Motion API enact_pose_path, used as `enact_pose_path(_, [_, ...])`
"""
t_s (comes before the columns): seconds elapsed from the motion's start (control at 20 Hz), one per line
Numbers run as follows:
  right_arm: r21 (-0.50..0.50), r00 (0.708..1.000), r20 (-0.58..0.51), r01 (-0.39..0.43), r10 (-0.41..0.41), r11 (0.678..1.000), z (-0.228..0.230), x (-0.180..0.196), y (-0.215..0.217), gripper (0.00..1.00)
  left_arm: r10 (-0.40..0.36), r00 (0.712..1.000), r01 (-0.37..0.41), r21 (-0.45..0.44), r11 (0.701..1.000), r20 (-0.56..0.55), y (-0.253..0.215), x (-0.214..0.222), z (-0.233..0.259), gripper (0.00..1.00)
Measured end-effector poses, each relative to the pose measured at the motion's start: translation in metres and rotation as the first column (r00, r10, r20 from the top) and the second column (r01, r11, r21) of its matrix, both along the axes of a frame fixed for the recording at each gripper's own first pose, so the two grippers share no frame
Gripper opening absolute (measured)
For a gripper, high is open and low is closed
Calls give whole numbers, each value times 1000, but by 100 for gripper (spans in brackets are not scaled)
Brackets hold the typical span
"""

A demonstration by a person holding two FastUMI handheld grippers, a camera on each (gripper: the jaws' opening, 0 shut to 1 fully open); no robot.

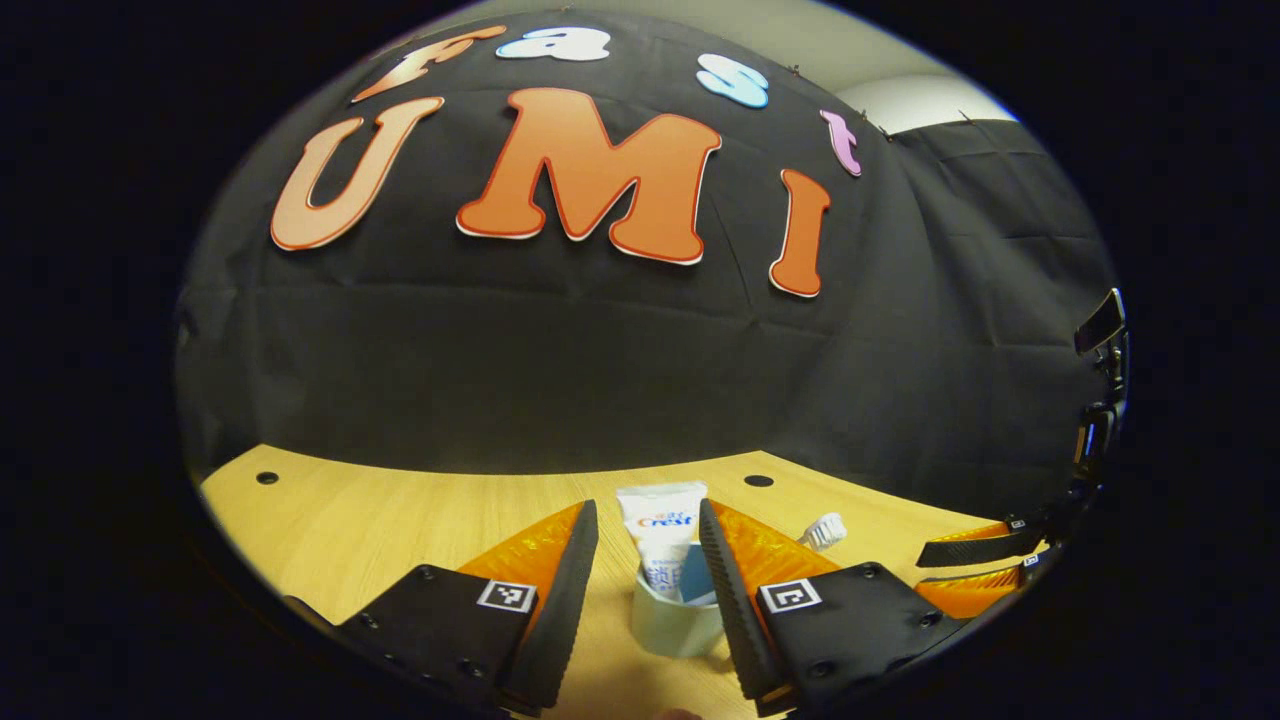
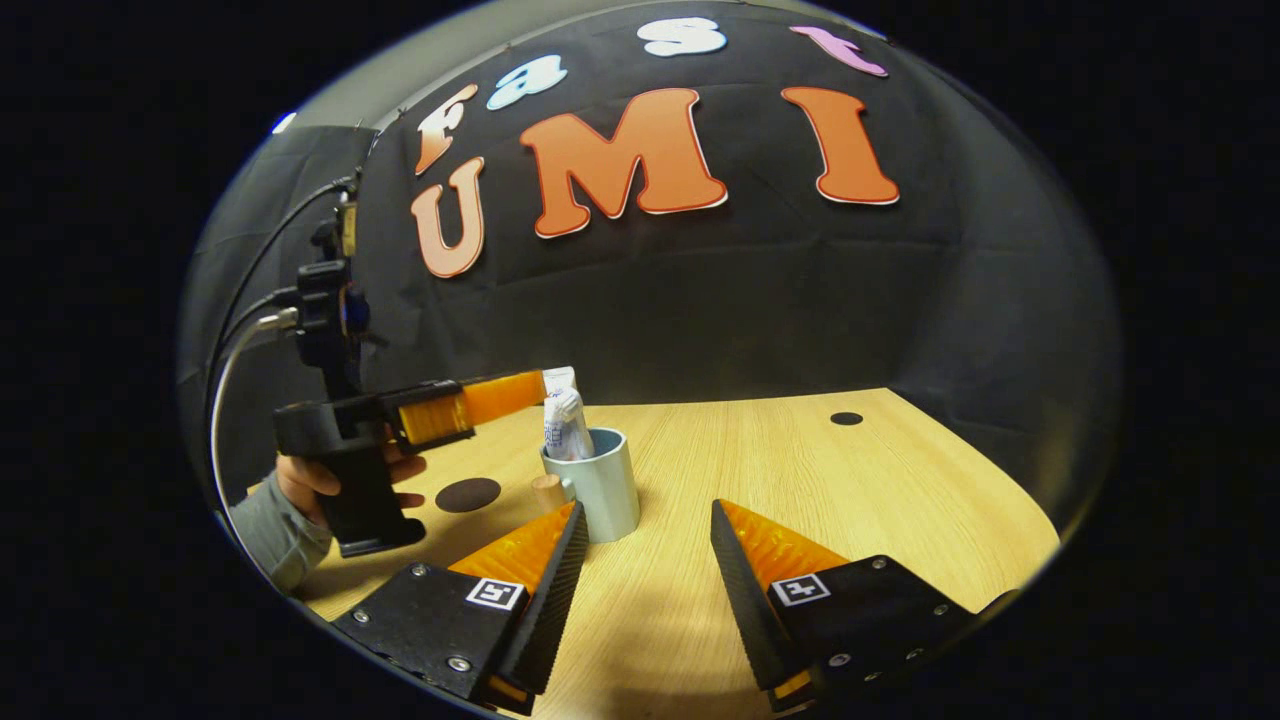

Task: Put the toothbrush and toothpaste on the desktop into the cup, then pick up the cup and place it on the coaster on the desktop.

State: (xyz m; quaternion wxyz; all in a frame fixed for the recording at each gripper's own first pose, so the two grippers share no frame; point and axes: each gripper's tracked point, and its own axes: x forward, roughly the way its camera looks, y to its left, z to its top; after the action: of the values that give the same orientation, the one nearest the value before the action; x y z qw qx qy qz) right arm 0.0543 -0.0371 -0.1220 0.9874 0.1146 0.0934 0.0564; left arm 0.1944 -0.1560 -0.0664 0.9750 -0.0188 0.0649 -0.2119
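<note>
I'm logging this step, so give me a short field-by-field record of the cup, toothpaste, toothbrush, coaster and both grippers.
cup: upright on the desk
toothpaste: standing in the cup, top sticking out
toothbrush: lying on the desk, not in the cup
coaster: dark disc on the desk, bare, beside the cup
left gripper: open, fingers either side of the toothpaste
right gripper: open, holding nothing

Black wedge-shaped bodies on left gripper (image 1: 648, 535) and right gripper (image 2: 640, 535), small screws, square black-and-white marker tags near fingers. Black pistol-grip handle (image 2: 355, 490), grey and black cables (image 2: 235, 345) above. Hand (image 2: 320, 478), grey sleeve (image 2: 268, 535).
</note>
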Motion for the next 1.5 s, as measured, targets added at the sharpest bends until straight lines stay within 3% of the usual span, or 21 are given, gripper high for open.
enact_pose_path(0.15, [-28, 1000, -6, -19, 19, 999, 5, 9, 15, 75, 44, 999, -44, 39, 998, 13, 23, -13, 5, 100])
enact_pose_path(0.5, [-70, 999, -32, -25, 23, 997, 26, 34, 43, 75, 100, 990, -111, 117, 987, 97, 63, -46, 31, 100])
enact_pose_path(0.65, [-88, 995, -97, -26, 17, 996, 30, 46, 50, 75, 133, 984, -148, 126, 981, 116, 85, -58, 40, 100])
enact_pose_path(0.85, [-107, 987, -159, 0, -17, 994, 43, 57, 50, 75, 168, 975, -179, 65, 982, 149, 108, -75, 61, 100])
enact_pose_path(1.2, [-170, 967, -254, -29, -15, 985, 58, 75, 55, 75, 220, 947, -236, 41, 971, 233, 157, -113, 97, 100])
enact_pose_path(1.25, [-169, 963, -269, -35, -12, 985, 59, 77, 57, 75, 232, 944, -248, 40, 968, 234, 166, -117, 99, 94])
enact_pose_path(1.3, [-171, 957, -290, -50, -2, 984, 59, 78, 60, 76, 243, 942, -257, 30, 966, 230, 172, -121, 100, 100])
enact_pose_path(1.35, [-187, 952, -304, -68, 8, 980, 56, 73, 59, 75, 242, 944, -251, 11, 968, 222, 173, -125, 101, 94])
enact_pose_path(1.45, [-241, 944, -329, -85, 1, 967, 52, 72, 55, 76, 233, 950, -232, -29, 972, 209, 176, -133, 101, 94])
enact_pose_path(1.5, [-253, 939, -344, -91, -1, 963, 50, 70, 54, 76, 235, 951, -232, -40, 972, 200, 180, -135, 99, 100])
